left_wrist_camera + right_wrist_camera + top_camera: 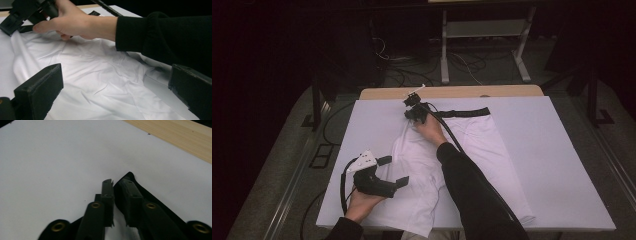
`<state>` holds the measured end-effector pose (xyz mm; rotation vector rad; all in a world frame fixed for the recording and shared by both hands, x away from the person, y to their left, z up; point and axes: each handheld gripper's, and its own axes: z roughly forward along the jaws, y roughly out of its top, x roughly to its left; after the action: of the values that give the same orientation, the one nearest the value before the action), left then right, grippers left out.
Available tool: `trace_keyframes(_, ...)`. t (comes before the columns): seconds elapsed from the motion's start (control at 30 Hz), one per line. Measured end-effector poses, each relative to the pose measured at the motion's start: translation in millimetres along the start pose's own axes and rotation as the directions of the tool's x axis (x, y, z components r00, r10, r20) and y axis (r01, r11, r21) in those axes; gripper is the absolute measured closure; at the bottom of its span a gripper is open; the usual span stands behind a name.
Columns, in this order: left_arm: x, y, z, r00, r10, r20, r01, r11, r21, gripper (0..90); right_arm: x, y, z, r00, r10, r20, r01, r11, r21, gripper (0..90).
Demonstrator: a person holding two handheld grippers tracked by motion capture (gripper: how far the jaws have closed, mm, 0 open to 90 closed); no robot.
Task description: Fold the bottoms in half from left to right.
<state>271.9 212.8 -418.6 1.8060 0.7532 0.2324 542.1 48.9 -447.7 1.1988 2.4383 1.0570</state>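
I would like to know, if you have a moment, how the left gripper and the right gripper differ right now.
The left gripper has its jaws wide apart with nothing between them; the right gripper is shut on the black waistband.
The left gripper hangs over the near part of the white garment; the right gripper sits at the garment's far end.
Both are black and hand-held.

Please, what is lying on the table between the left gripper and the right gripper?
In the high view, the white shorts spread between the left gripper and the right gripper. The left gripper view shows that wrinkled white cloth too, reaching up to the person's right hand.
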Motion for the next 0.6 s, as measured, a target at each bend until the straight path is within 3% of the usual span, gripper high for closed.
trace_keyframes(0.17, 2.1, -0.1, -6.1, 0.9995, -0.019, -0.025, 0.019, 0.9998, 0.004, 0.0, -2.9, -0.8, -5.9, 0.9995, 0.024, -0.02, -0.024, 0.9996, -0.016, 85.3)
trace_keyframes(0.3, 7.2, 2.1, -13.6, 0.999, -0.025, -0.038, 0.027, 0.9986, 0.045, 0.0, -3.1, -2.2, -9.9, 0.999, 0.03, -0.031, -0.032, 0.9988, -0.036, 85.3)
trace_keyframes(0.6, 15.4, -9.8, -34.8, 0.9963, -0.059, -0.062, 0.067, 0.9894, 0.129, 0.0, -5.5, -6.0, -14.2, 0.997, 0.051, -0.059, -0.055, 0.9966, -0.061, 85.4)
